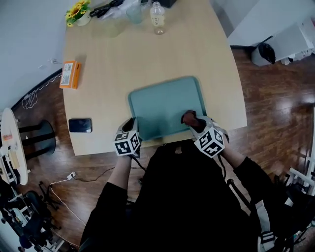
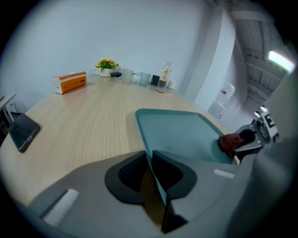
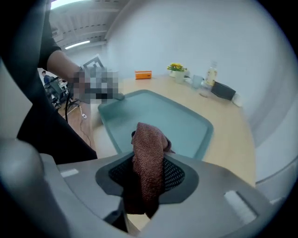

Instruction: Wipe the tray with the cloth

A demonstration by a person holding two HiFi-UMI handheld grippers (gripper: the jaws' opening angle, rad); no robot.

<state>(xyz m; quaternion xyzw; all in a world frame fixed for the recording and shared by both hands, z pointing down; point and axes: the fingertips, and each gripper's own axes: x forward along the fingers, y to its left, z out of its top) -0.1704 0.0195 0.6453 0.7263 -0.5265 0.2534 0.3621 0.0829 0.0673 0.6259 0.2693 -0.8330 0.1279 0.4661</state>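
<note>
Counter (image 1: pixel 123 59): pale wood, rounded corners. Listed left to right.

One black phone (image 1: pixel 80 125), flat, by the counter's left edge toward the near corner. One orange box (image 1: pixel 70 74) further up the same left edge. One pot of yellow flowers (image 1: pixel 78 12) at the far left corner. Two pale cups (image 2: pixel 126 76) along the far edge, then one clear bottle (image 1: pixel 157 18) with a label, upright, about mid far edge.

One tray (image 1: pixel 165 106): teal plastic, rectangular with rounded corners, low raised rim, plain matte floor. It lies by the counter's near edge, middle to right, slightly skewed to that edge.

Two tools. The left tool (image 1: pixel 130 121) is at the tray's near left corner. In the left gripper view its jaws are fully closed on the thin rim, with the tray edge running straight between them (image 2: pixel 150 160).

One cloth (image 1: pixel 189 118): reddish-brown terry, bunched into a thick fold. It is inside the tray at the near right corner, down at the floor just beside the right rim.

The right tool (image 1: pixel 193 123) grips it. In the right gripper view the jaws stand narrow, clamped on the fold (image 3: pixel 149 169). The cloth (image 3: pixel 150 139) sticks out past the tips over the tray.
</note>
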